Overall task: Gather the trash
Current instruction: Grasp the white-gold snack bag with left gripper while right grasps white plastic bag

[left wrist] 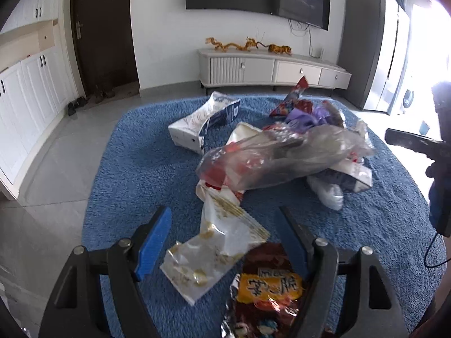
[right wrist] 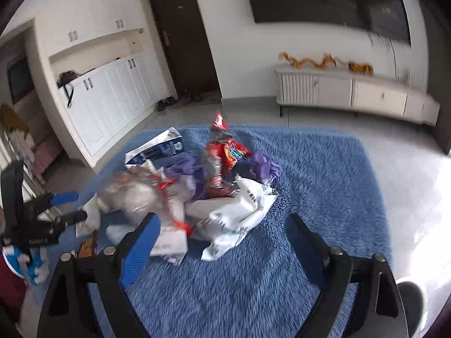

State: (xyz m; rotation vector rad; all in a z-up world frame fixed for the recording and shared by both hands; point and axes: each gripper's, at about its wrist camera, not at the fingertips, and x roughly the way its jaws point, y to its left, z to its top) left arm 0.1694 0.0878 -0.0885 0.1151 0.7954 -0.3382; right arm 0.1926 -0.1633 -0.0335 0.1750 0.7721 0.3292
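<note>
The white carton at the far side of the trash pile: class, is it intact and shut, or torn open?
Torn open. The white carton lies on the blue rug with its top ripped apart, a flap splayed outward.

Shaggy blue cloth rug (left wrist: 141,169), glossy clear plastic bag (left wrist: 282,160), shiny foil wrapper (left wrist: 267,290), smooth tiled floor (left wrist: 48,174)

Trash pile (left wrist: 282,152) lies on the rug (left wrist: 141,169), TV cabinet (left wrist: 270,67) behind it.

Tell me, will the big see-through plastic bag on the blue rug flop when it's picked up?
Probably. The see-through plastic bag is thin and crinkled, so it should sag and feel light. Its shiny film may slip in a gripper. The wrappers inside might slide or spill.
</note>
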